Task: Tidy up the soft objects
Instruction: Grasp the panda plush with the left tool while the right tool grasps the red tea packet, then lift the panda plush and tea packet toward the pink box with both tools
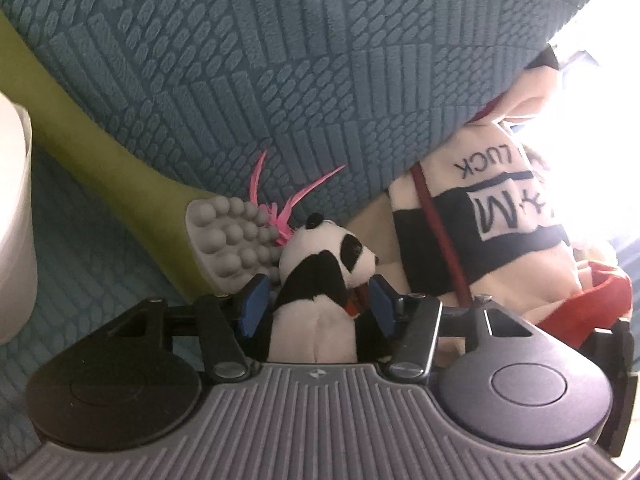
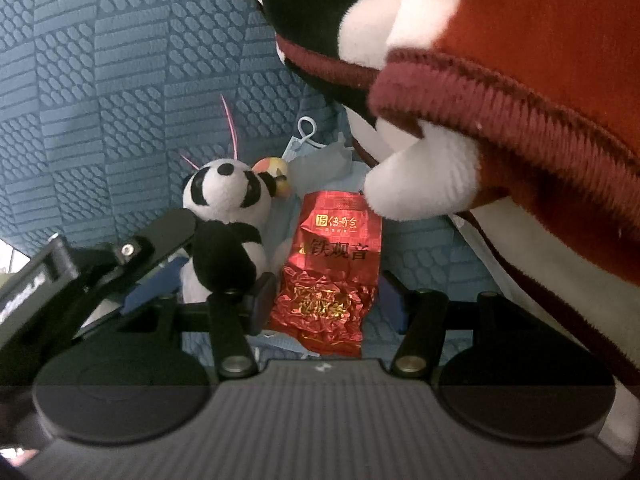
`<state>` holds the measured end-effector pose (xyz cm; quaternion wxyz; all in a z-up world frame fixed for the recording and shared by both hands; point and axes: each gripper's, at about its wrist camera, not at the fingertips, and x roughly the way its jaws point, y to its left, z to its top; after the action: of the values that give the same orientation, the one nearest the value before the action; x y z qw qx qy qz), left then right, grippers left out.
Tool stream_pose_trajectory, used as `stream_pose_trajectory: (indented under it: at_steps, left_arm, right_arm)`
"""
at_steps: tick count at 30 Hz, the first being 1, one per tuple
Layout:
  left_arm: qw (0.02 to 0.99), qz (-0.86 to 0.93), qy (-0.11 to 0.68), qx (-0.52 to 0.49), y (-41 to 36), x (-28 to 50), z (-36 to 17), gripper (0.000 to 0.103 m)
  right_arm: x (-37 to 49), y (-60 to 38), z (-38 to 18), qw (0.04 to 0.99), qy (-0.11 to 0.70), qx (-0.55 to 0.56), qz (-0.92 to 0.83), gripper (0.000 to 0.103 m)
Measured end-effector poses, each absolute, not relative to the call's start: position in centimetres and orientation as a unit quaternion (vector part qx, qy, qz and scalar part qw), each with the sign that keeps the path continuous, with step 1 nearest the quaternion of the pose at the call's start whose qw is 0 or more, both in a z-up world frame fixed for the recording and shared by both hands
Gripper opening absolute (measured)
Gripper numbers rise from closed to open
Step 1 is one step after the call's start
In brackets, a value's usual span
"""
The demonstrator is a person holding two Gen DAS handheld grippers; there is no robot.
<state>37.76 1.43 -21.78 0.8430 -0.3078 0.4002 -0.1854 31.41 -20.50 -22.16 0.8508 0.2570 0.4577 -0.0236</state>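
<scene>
- Panda plush (image 1: 320, 276) sits between the blue pads of the left gripper (image 1: 316, 300), low centre of the left wrist view; jaws narrow, pressed on its body, so it looks held.
- Same panda shows in the right wrist view, left of centre (image 2: 226, 236), with the left gripper's black arm coming in from the lower left edge.
- Right gripper (image 2: 324, 300) is wide apart, gripping nothing; red foil tea packet (image 2: 328, 272) lies between its fingers on the blue textured cushion (image 2: 100, 100), not clamped.
- Just left of the panda in the left view: grey bumpy pad (image 1: 232, 236) on a green item, pink feather strands (image 1: 280, 204) behind it.
- Big plush (image 1: 492, 216) in a black-and-white lettered top and red garment fills the right side of the left view and the upper right of the right view, near the panda; can't tell if they touch.
- Blue face mask (image 2: 316, 152) lies crumpled above the packet, centre of the right view.
- Progress, my guess: early to middle. One small toy is picked, no bin or sorted pile is visible, and the big plush, mask and packet look unsorted.
</scene>
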Motion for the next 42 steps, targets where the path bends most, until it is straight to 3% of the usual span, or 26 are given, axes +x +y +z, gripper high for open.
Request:
stream_pose_trajectory:
  at_steps: [9,10,11,15,42]
  left_arm:
    - [0.849,-0.188,0.412,-0.271,0.3,38.3,-21.8,0.056]
    - [0.849,-0.190,0.413,-0.268,0.3,38.3,-21.8,0.053]
    - [0.851,-0.185,0.417,-0.259,0.2,38.3,-21.8,0.043]
    - [0.853,-0.188,0.418,-0.248,0.3,38.2,-21.8,0.041]
    - [0.895,-0.137,0.382,-0.183,3.4,30.6,-17.8,0.041]
  right_arm:
    - [31.4,-19.9,-22.3,0.852,0.463,0.242,-0.021,0.060]
    - [31.6,-19.7,-22.4,0.853,0.464,0.239,-0.021,0.060]
    - [31.5,-19.7,-22.3,0.853,0.464,0.238,-0.021,0.060]
    - [31.6,-19.5,-22.3,0.855,0.464,0.229,-0.021,0.060]
    - [26.2,-16.4,-19.3,0.904,0.411,0.115,0.017,0.060]
